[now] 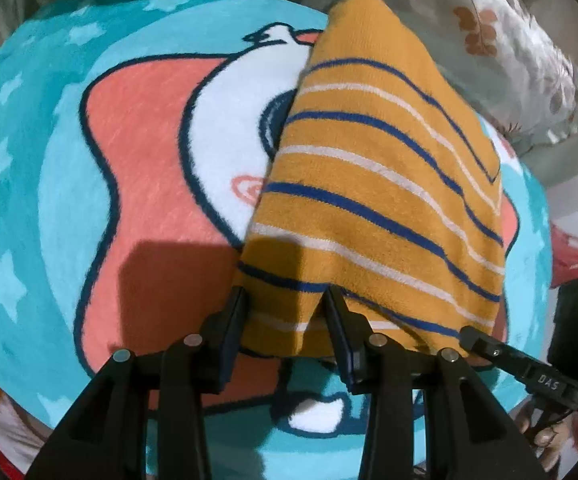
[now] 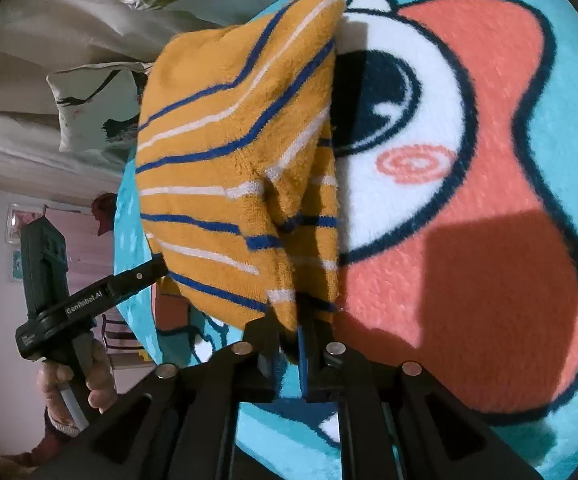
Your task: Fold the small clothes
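An orange knit garment (image 1: 369,184) with blue and white stripes lies folded and partly raised over a round cartoon rug (image 1: 149,140). My left gripper (image 1: 285,294) stands open, pointing steeply down, with the garment's near edge between its fingers. In the right wrist view my right gripper (image 2: 291,318) is shut on a bunched fold of the same garment (image 2: 229,140) at its near corner. The left gripper (image 2: 159,266), held by a hand (image 2: 85,380), touches the cloth's left edge. The right gripper (image 1: 469,336) shows at the garment's lower right corner.
The teal, coral and white rug (image 2: 489,120) spreads wide beside the garment. Floral bedding and pillows (image 1: 509,60) bound its far side, with a printed pillow (image 2: 89,100) close to the cloth. A red object (image 1: 573,256) sits past the rug's right edge.
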Action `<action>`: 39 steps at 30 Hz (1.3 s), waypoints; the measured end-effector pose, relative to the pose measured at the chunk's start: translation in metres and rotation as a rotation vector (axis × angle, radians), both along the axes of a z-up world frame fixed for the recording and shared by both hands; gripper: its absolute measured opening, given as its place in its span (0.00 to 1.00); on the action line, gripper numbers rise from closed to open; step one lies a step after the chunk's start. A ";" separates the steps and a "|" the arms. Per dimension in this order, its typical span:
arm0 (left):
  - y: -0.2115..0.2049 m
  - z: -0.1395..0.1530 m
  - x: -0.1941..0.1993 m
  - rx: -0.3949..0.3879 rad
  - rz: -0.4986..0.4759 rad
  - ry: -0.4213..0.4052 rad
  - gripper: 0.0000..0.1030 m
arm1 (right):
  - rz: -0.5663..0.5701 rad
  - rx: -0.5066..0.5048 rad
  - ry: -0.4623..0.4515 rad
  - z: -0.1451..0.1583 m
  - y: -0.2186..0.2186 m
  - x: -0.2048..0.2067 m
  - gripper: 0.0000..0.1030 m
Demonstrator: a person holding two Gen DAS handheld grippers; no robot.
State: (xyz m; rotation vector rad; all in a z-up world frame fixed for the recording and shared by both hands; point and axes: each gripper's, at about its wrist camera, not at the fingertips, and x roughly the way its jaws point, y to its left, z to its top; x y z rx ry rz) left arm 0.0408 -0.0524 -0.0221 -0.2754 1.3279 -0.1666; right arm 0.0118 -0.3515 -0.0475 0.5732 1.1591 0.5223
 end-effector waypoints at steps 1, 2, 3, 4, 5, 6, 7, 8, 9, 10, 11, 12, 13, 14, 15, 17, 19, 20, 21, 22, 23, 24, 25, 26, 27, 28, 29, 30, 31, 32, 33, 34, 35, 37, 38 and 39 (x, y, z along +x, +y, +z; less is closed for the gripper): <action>0.004 0.001 -0.002 -0.013 0.009 -0.002 0.38 | 0.007 -0.010 -0.005 0.002 -0.002 0.000 0.09; 0.008 0.003 -0.005 -0.020 0.020 -0.006 0.38 | 0.009 -0.023 -0.010 0.005 -0.003 0.000 0.11; 0.011 0.005 -0.007 -0.022 0.028 -0.009 0.38 | 0.004 -0.045 -0.021 0.011 -0.007 0.000 0.13; 0.014 0.007 -0.012 -0.024 0.039 -0.013 0.38 | -0.004 -0.054 -0.031 0.018 -0.010 0.001 0.14; 0.017 0.008 -0.016 -0.023 0.047 -0.016 0.38 | -0.015 -0.061 -0.056 0.027 -0.015 0.000 0.14; 0.020 0.011 -0.021 -0.016 0.056 -0.021 0.38 | -0.035 -0.067 -0.088 0.039 -0.021 0.001 0.15; 0.022 0.013 -0.024 -0.008 0.061 -0.025 0.38 | -0.056 -0.078 -0.124 0.048 -0.025 0.001 0.15; 0.024 0.015 -0.027 0.004 0.068 -0.032 0.39 | -0.070 -0.090 -0.168 0.060 -0.027 0.002 0.16; 0.025 0.018 -0.030 0.014 0.075 -0.040 0.40 | -0.071 -0.099 -0.204 0.070 -0.026 0.005 0.18; 0.024 0.023 -0.034 0.025 0.083 -0.050 0.41 | -0.062 -0.112 -0.240 0.081 -0.020 0.010 0.18; 0.025 0.024 -0.037 0.032 0.090 -0.057 0.43 | -0.044 -0.124 -0.272 0.091 -0.010 0.016 0.18; 0.028 0.025 -0.042 0.038 0.098 -0.062 0.45 | -0.014 -0.134 -0.297 0.098 0.003 0.024 0.18; 0.031 0.025 -0.047 0.039 0.107 -0.062 0.46 | 0.017 -0.142 -0.308 0.101 0.015 0.030 0.18; 0.032 0.025 -0.052 0.039 0.112 -0.059 0.46 | 0.057 -0.163 -0.316 0.103 0.034 0.039 0.18; 0.034 0.024 -0.054 0.040 0.119 -0.055 0.46 | 0.078 -0.187 -0.319 0.103 0.047 0.045 0.18; 0.039 0.024 -0.060 0.042 0.140 -0.052 0.46 | 0.121 -0.235 -0.310 0.094 0.077 0.062 0.18; 0.046 0.026 -0.063 0.045 0.165 -0.058 0.46 | 0.131 -0.271 -0.261 0.082 0.094 0.077 0.18; 0.051 0.029 -0.065 0.050 0.180 -0.065 0.46 | 0.134 -0.300 -0.225 0.075 0.096 0.082 0.18; 0.053 0.030 -0.064 0.054 0.194 -0.071 0.46 | 0.133 -0.318 -0.195 0.069 0.096 0.085 0.18; 0.058 0.031 -0.066 0.055 0.204 -0.075 0.46 | 0.131 -0.309 -0.183 0.069 0.093 0.085 0.18; 0.060 0.032 -0.067 0.056 0.216 -0.078 0.47 | 0.128 -0.303 -0.178 0.072 0.092 0.084 0.18; 0.065 0.033 -0.068 0.056 0.230 -0.082 0.47 | 0.123 -0.304 -0.189 0.077 0.090 0.082 0.19; 0.067 0.033 -0.068 0.055 0.238 -0.083 0.47 | 0.117 -0.312 -0.213 0.084 0.089 0.080 0.19; 0.068 0.033 -0.067 0.053 0.244 -0.083 0.47 | 0.116 -0.316 -0.249 0.093 0.092 0.080 0.19; 0.069 0.033 -0.068 0.052 0.249 -0.081 0.47 | 0.121 -0.310 -0.268 0.097 0.095 0.080 0.19; 0.069 0.032 -0.069 0.053 0.250 -0.080 0.47 | 0.132 -0.294 -0.283 0.101 0.101 0.083 0.19; 0.068 0.033 -0.069 0.054 0.247 -0.080 0.47 | 0.145 -0.272 -0.285 0.103 0.109 0.088 0.19; 0.066 0.033 -0.069 0.057 0.240 -0.080 0.47 | 0.160 -0.244 -0.287 0.103 0.117 0.092 0.19; 0.065 0.033 -0.069 0.058 0.235 -0.081 0.47 | 0.182 -0.193 -0.292 0.100 0.127 0.098 0.19; 0.064 0.034 -0.069 0.061 0.229 -0.083 0.47 | 0.194 -0.174 -0.288 0.095 0.134 0.103 0.19; 0.061 0.035 -0.070 0.066 0.220 -0.087 0.47 | 0.196 -0.176 -0.273 0.089 0.142 0.106 0.19; 0.060 0.036 -0.071 0.071 0.216 -0.091 0.47 | 0.194 -0.187 -0.246 0.081 0.148 0.112 0.19; 0.058 0.038 -0.073 0.078 0.210 -0.098 0.47 | 0.188 -0.182 -0.223 0.074 0.151 0.116 0.19; 0.057 0.042 -0.073 0.091 0.203 -0.114 0.49 | 0.171 -0.135 -0.204 0.072 0.145 0.118 0.19; 0.056 0.043 -0.073 0.092 0.202 -0.121 0.50 | 0.162 -0.105 -0.204 0.074 0.138 0.116 0.19; 0.056 0.046 -0.072 0.089 0.201 -0.131 0.50 | 0.149 -0.091 -0.209 0.076 0.131 0.113 0.22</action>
